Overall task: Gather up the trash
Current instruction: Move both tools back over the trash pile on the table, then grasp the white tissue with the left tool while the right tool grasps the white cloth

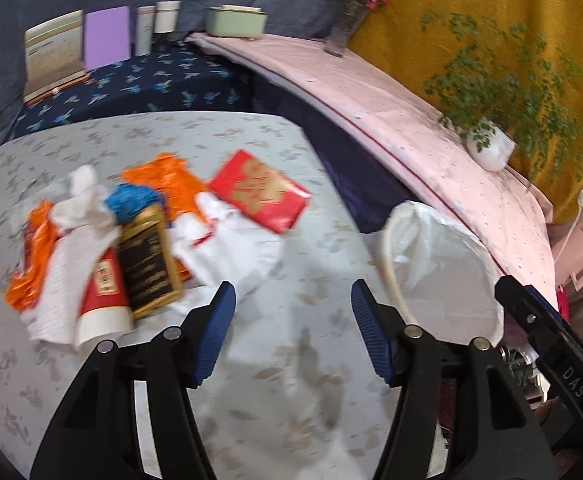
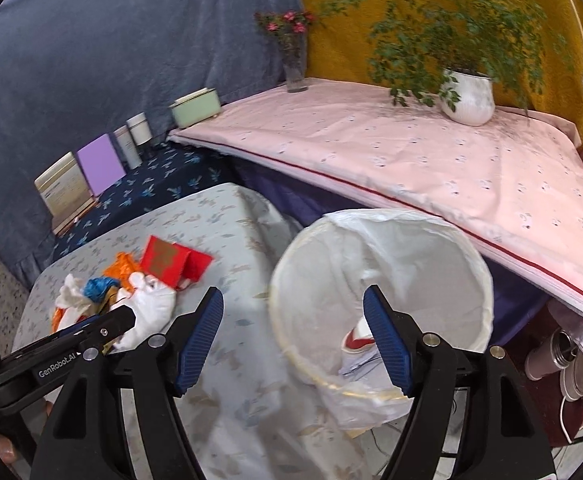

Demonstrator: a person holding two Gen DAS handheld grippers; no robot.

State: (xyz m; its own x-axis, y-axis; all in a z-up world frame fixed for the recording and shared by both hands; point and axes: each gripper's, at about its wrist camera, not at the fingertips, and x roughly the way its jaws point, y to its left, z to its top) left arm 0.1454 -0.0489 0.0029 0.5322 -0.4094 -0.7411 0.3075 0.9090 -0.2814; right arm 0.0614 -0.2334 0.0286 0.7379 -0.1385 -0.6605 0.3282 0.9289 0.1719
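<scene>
A pile of trash lies on the floral table (image 1: 251, 360): a red envelope (image 1: 261, 194), orange wrappers (image 1: 163, 180), white tissues (image 1: 235, 248), a blue scrap (image 1: 129, 200), a black and gold box (image 1: 147, 260) and a red and white tube (image 1: 105, 300). My left gripper (image 1: 293, 332) is open and empty, just in front of the pile. A bin lined with a white bag (image 2: 431, 264) stands at the table's right edge, with a red and white scrap (image 2: 357, 338) inside. My right gripper (image 2: 293, 344) is open and empty over the bin's near rim. The pile also shows in the right wrist view (image 2: 151, 280).
A pink-covered surface (image 2: 411, 160) behind the bin holds a potted plant (image 2: 467, 96) and a flower vase (image 2: 295, 64). A dark blue shelf (image 1: 151, 84) holds boxes, jars and a green container (image 1: 235, 20). Cups and cans (image 2: 571, 364) sit at lower right.
</scene>
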